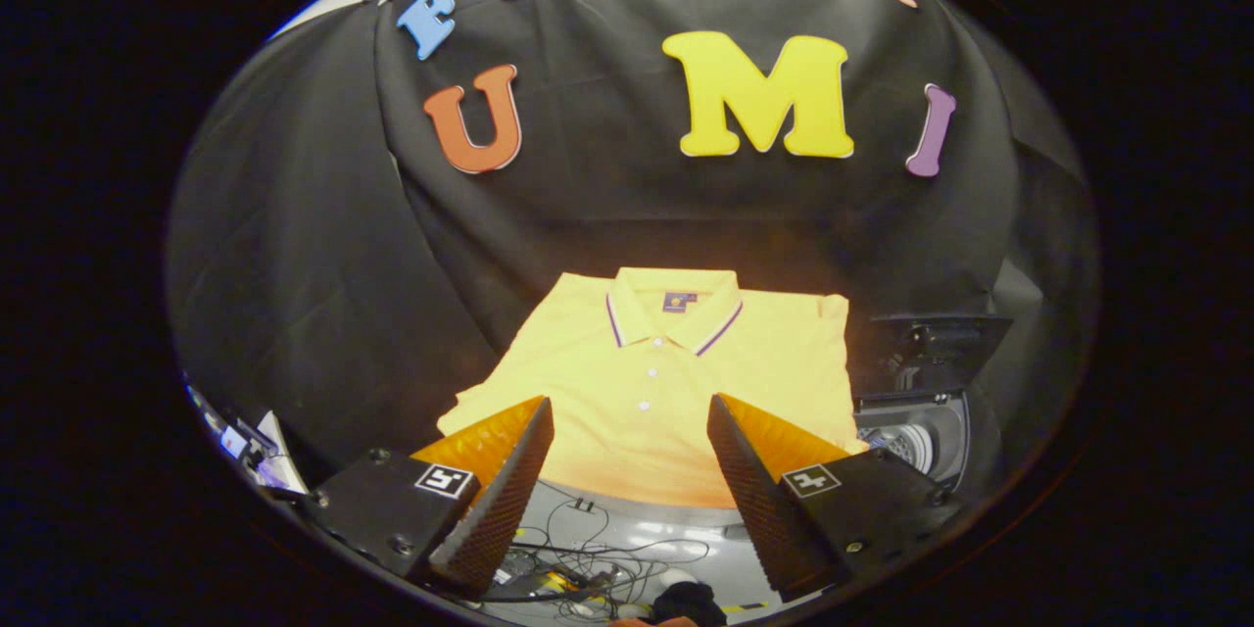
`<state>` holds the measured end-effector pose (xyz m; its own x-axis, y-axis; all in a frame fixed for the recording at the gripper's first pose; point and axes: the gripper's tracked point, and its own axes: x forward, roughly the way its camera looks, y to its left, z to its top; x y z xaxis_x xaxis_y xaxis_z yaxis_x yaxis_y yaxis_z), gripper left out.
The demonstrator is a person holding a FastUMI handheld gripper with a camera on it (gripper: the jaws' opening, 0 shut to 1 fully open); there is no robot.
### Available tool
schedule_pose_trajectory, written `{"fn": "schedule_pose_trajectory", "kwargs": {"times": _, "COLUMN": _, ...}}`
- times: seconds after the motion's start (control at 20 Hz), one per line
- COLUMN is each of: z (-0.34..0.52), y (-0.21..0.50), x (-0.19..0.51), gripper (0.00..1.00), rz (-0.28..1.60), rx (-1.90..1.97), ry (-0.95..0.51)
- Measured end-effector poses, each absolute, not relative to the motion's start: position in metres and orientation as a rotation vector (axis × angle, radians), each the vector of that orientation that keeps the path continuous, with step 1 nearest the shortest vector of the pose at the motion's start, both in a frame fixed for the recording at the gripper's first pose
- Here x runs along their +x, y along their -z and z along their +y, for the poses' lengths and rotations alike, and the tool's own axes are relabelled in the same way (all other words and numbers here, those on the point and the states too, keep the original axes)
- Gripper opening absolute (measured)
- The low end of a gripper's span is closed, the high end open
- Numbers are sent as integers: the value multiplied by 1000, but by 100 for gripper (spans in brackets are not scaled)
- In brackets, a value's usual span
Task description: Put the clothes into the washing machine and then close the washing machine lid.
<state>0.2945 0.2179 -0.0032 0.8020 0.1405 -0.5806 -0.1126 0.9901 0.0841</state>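
Shirt flat, collar pointing away, fingers spread wide, holding nothing, washing machine open.

Gripper: 2 wedge fingers, spread apart, ribbed inner pads. Boxy finger mounts w/ square b/w fiducial tags, screws near corners.

The polo shirt is soft matt knit cloth with a ribbed, striped collar and small glossy buttons. The washing machine, beside it, looks like smooth, slightly shiny plastic, with a ridged metallic drum inside and a dark matt lid raised. The claw, its fingers spread wide apart, has rough, dimpled inner faces and smooth matt outer shells.
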Motion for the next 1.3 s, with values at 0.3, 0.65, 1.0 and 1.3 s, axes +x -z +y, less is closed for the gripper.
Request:
{"fn": "schedule_pose_trajectory", "kwargs": {"times": 0.3, "z": 239, "y": 28, "x": 340, "gripper": 99, "rz": 833, "rx": 93, "ry": -191}}
{"fn": "schedule_pose_trajectory", "kwargs": {"times": 0.65, "z": 247, "y": 56, "x": 384, "gripper": 99, "rz": 985, "rx": 109, "ry": -153}}
{"fn": "schedule_pose_trajectory", "kwargs": {"times": 1.0, "z": 247, "y": 82, "x": 396, "gripper": 99, "rz": 1129, "rx": 44, "ry": -104}}
{"fn": "schedule_pose_trajectory", "kwargs": {"times": 1.3, "z": 242, "y": 100, "x": 399, "gripper": 98, "rz": 1204, "rx": -55, "ry": 3}}
